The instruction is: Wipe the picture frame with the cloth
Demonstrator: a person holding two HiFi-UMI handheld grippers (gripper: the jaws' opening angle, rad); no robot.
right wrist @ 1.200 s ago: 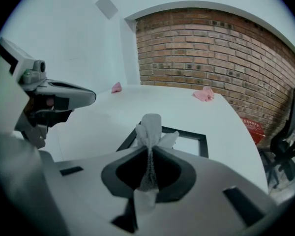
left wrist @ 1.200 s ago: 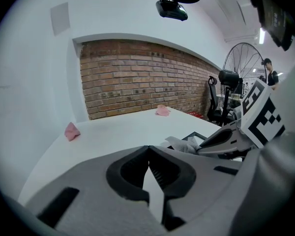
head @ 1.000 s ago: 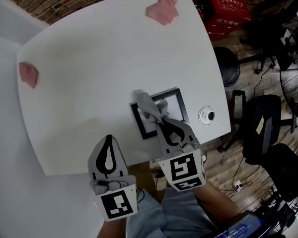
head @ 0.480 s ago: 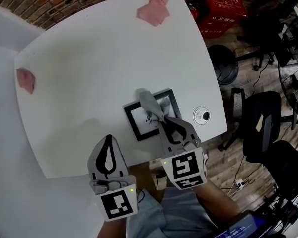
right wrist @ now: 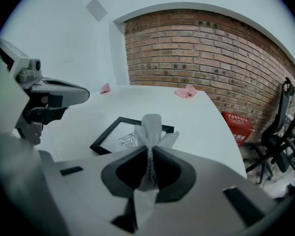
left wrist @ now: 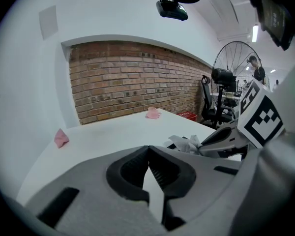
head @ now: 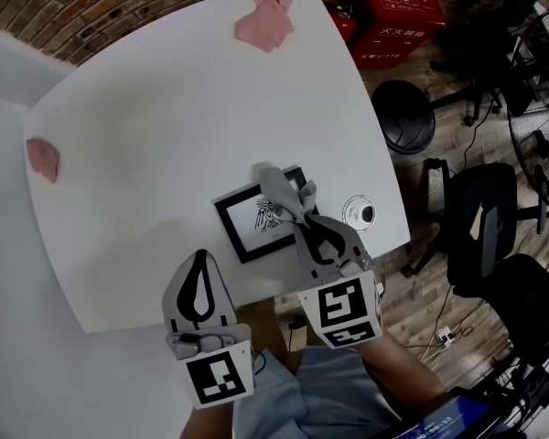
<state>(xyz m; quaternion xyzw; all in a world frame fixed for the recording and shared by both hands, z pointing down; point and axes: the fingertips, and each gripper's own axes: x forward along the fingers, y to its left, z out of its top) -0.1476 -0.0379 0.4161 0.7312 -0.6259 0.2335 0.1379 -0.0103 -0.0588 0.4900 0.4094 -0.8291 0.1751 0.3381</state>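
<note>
One stroke made: cloth [head: 276, 188], clamped in right hand-held gripper [head: 299, 221], had crossed to picture frame's [head: 241, 230] right side; left hand-held gripper [head: 199, 257] closed, empty

Flat on the table [head: 165, 135], close to its near edge and right of centre: a picture frame [head: 247, 222]. Over the frame's right end, a cloth [head: 276, 188], pinched between the jaws of the right gripper [head: 299, 219]. Left of that, above the table's near edge and clear of the frame, the left gripper [head: 199, 256], jaws together on nothing. Just right of the frame, a cable grommet [head: 358, 213] set in the tabletop. At the far edge, a second cloth [head: 263, 18]; at the left edge, a third cloth [head: 42, 156]. Behind the table, a brick wall [head: 119, 7]. On the floor to the right, a crate [head: 398, 16] at the back, office chairs [head: 480, 236] nearer.
</note>
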